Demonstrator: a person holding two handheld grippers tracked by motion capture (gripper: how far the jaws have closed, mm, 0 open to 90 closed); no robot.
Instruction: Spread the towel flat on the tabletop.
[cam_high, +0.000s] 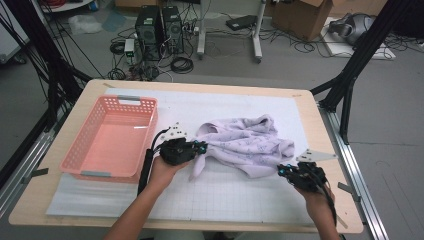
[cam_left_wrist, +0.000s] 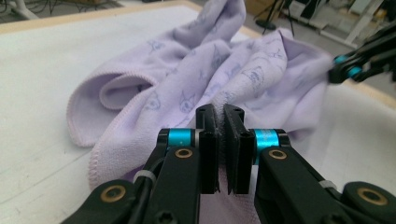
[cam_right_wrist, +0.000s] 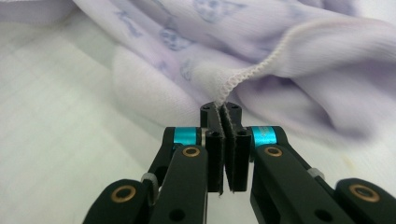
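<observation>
- Left gripper (cam_left_wrist: 220, 140): jaws are pressing together on a fold of the towel (cam_high: 247, 142), pinning its near-left edge so that the cloth can be pulled taut.
- Right gripper (cam_right_wrist: 226, 140): jaws are pinching the stitched hem at the towel's 4 o'clock corner, seemingly for spreading or folding.
- Towel: it is lying crumpled at the middle of the mat (cam_high: 240, 200), bunched highest toward 12 o'clock.
- Basket (cam_high: 82, 152): it is standing at 9 o'clock of the towel, just beside the left gripper, limiting leftward travel.
- Open room: bare mat is lying at 6 o'clock; the table edge (cam_high: 330, 150) is running close at 3 o'clock.
</observation>
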